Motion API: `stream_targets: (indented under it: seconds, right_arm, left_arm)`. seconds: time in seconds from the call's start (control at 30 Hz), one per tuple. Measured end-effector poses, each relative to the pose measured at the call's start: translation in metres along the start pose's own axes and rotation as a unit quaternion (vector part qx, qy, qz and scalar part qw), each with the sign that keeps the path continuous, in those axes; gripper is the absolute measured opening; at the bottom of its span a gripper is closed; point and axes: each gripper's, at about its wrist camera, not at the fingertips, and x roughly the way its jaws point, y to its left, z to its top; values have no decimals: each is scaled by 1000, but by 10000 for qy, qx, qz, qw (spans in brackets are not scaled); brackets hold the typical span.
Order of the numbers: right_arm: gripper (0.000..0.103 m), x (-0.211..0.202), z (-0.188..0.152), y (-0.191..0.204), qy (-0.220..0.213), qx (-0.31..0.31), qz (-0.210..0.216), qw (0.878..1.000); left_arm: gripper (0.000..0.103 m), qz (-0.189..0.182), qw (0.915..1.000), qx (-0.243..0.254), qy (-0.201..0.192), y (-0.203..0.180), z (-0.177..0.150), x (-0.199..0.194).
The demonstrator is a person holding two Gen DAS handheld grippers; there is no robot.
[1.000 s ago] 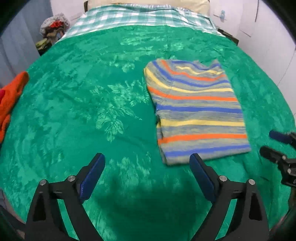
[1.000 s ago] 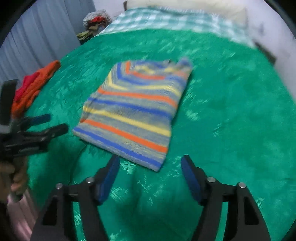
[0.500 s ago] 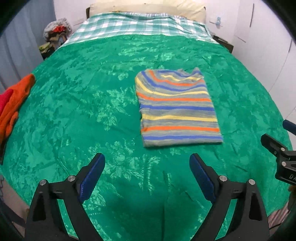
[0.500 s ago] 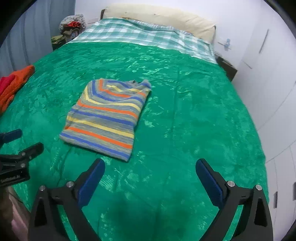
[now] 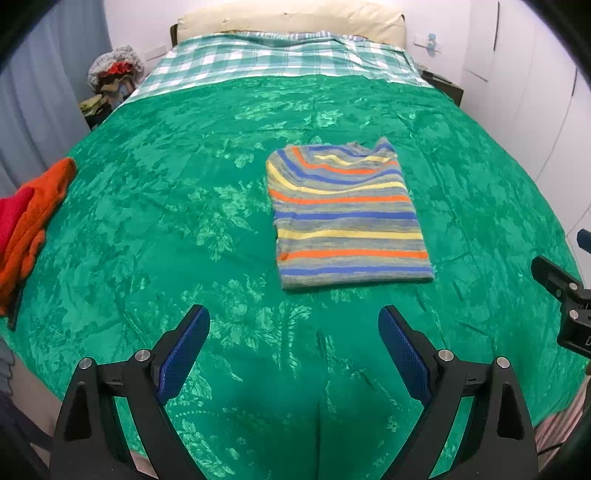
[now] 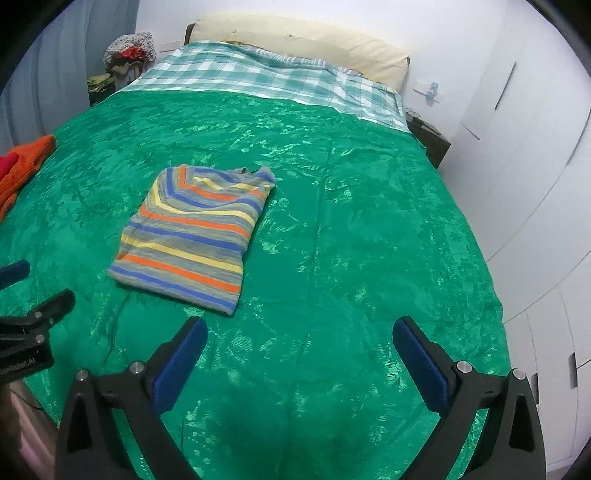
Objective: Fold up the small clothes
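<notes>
A striped sweater (image 5: 347, 216) in grey, blue, orange and yellow lies folded into a flat rectangle on the green bedspread (image 5: 184, 192). It also shows in the right wrist view, the sweater (image 6: 195, 236) left of centre. My left gripper (image 5: 294, 323) hangs open above the bedspread, short of the sweater's near edge, with nothing between its blue pads. My right gripper (image 6: 300, 334) stands wide open too, empty, to the right of the sweater's near corner. Each gripper shows at the edge of the other's view.
Orange and red clothes (image 5: 26, 225) lie at the bed's left edge. A checked sheet (image 5: 277, 55) and a pillow (image 5: 295, 18) are at the head. A pile of clothes (image 5: 114, 74) sits beyond the far left corner. White cupboard doors (image 6: 535, 166) line the right side.
Both grippers have risen and drawn back from the sweater, which now looks smaller and farther. The right gripper's jaws have spread wider. The sweater lies as it did.
</notes>
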Motion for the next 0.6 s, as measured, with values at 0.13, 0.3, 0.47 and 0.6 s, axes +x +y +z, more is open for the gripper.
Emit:
stream_targets:
  seconds: [0.13, 0.3, 0.47, 0.6]
  right_arm:
    - [100, -2, 1, -1, -21, 6, -41, 10000]
    - [100, -3, 3, -1, -32, -1, -63, 10000]
    - [99, -3, 4, -1, -25, 9, -57, 10000]
    - [100, -3, 4, -1, -24, 7, -55, 10000]
  left_arm:
    - [94, 42, 10000, 42, -22, -2, 1, -1]
    - [94, 60, 10000, 47, -25, -1, 1, -1]
    - [94, 104, 9999, 59, -18, -2, 1, -1]
    - [94, 114, 9999, 54, -12, 0, 2, 0]
